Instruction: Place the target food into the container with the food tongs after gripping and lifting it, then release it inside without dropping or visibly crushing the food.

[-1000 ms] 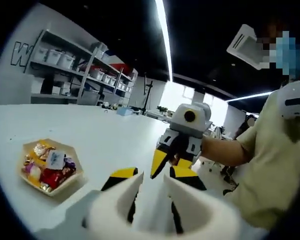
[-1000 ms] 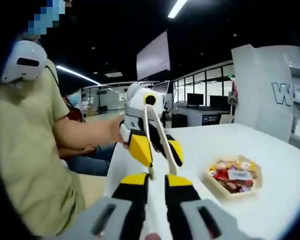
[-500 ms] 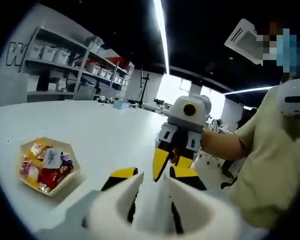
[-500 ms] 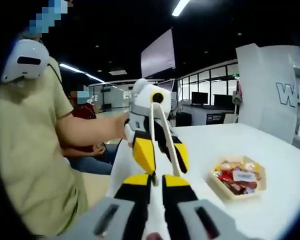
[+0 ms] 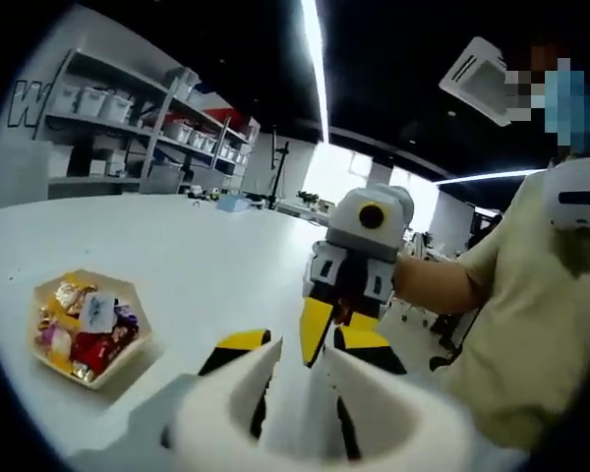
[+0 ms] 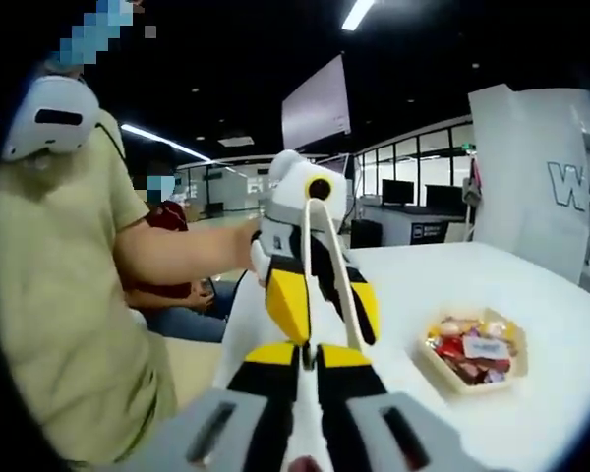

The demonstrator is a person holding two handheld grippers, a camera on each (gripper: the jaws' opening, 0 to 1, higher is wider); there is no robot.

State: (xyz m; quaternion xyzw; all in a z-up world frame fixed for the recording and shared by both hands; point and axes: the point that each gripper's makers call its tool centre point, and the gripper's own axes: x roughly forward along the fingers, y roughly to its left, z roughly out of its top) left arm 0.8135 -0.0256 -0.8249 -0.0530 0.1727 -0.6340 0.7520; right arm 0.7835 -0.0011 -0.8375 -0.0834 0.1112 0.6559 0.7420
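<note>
A hexagonal paper tray [image 5: 130,356] of wrapped sweets [image 5: 87,332] sits on the white table [image 5: 197,256], to the left of both grippers. The cream food tongs [image 5: 231,393] lie between the jaws of my left gripper [image 5: 303,342], their two arms spreading out from close under the camera. My right gripper [image 5: 332,334] faces it tip to tip. In the right gripper view the tongs [image 6: 329,256] run from the left gripper [image 6: 329,334] down into my right gripper [image 6: 307,356], whose jaws stand almost together on one thin arm. Tray [image 6: 428,359] and sweets [image 6: 472,346] lie to the right.
The person holding the grippers, in a beige shirt [image 5: 541,324] with a white headset [image 5: 580,197], is at the table's edge. Shelves with bins [image 5: 128,108] stand behind the table. Another person [image 6: 167,285] sits further back. A white panel [image 6: 531,177] rises beyond the table.
The right gripper's jaws have drawn closer together around the tongs' arm. The two grippers have come slightly nearer each other. The tray has not moved on the table.
</note>
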